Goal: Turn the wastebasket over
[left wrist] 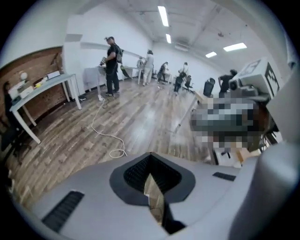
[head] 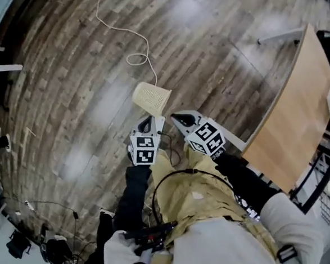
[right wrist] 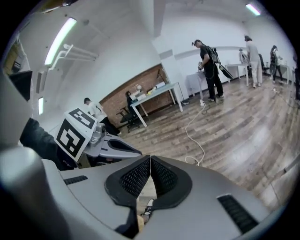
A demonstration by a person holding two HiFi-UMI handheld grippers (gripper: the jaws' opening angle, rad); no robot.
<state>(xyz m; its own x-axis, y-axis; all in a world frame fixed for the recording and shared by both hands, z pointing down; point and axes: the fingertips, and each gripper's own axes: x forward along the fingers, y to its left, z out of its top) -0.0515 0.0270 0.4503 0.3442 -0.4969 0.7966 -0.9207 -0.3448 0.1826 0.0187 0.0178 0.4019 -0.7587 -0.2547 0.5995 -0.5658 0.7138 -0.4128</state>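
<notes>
left gripper [head: 150, 122] pinches the wastebasket [head: 151, 98] rim; right gripper [head: 178, 120] closed, empty. 1 cord [head: 137, 59] loops just beyond, table [head: 293, 114] edge near right, floor [head: 67, 107] wide to the left.
</notes>
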